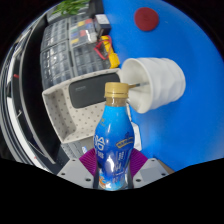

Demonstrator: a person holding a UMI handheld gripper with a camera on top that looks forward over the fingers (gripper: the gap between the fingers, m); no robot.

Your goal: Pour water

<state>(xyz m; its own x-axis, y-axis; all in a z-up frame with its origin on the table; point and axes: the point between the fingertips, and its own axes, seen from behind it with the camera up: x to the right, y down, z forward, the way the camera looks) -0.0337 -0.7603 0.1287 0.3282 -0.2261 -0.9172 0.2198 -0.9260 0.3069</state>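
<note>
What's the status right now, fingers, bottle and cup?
Fingers shut on blue bottle, upright, cap on. White cup just beyond, on its side. Nothing between them.

A blue bottle (114,140) with a tan cap stands upright at the lower centre of the frame, held between the gripper (113,165) jaws, whose magenta pads (86,160) press against its sides. Its label carries white lettering too small to read. Just beyond the cap, right of centre, a white paper cup (155,82) lies tilted, its open mouth turned toward the bottle. Both sit over a bright blue counter (190,45) filling the right half. A dark red round spot (146,18) marks the counter at the upper right. At the left, a white speckled tray (68,112) stands beside the bottle; cluttered items at the upper left are unclear.
</note>
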